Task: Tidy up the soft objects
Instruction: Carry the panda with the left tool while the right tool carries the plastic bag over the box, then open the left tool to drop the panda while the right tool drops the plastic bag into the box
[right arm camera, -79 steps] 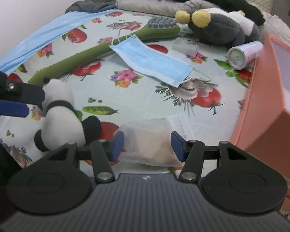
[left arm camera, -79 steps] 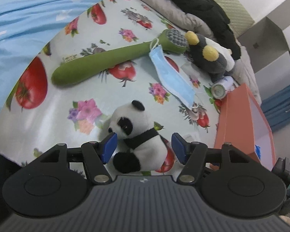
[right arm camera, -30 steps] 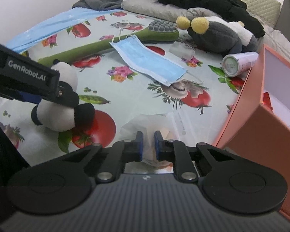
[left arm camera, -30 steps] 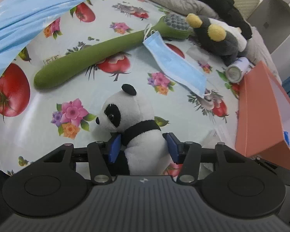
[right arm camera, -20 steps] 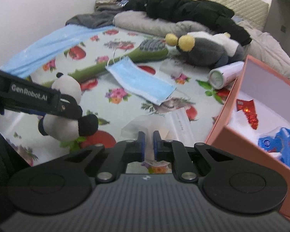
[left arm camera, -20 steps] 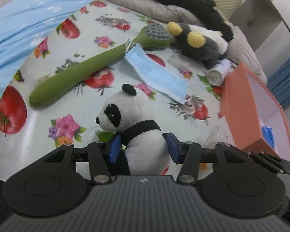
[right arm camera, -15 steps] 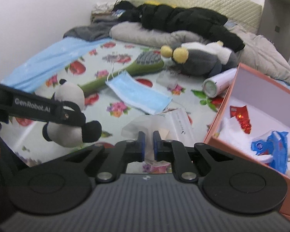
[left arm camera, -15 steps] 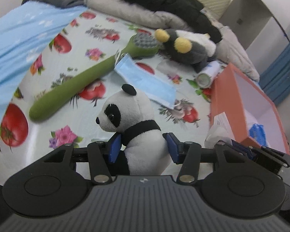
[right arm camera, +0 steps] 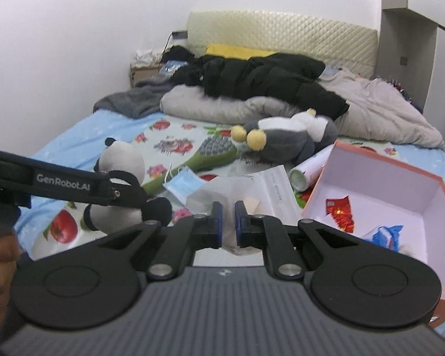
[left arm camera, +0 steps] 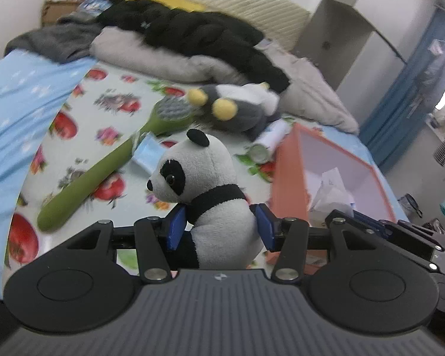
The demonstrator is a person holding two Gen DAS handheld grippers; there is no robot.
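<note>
Both grippers are loaded: the left gripper (left arm camera: 219, 227) squeezes the plush panda (left arm camera: 206, 184) at its waist, centre frame, while the right gripper (right arm camera: 227, 221) pinches a clear plastic pouch (right arm camera: 252, 191) by its edge. Both hang above the bedspread, seemingly bound for the orange box (right arm camera: 379, 195) at right.

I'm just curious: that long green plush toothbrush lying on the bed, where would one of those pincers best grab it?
Probably mid-handle on the green plush toothbrush, coming from above with fingers across it: the handle is slim and lies flat, while a blue face mask overlaps near the wider bristle head.
</note>
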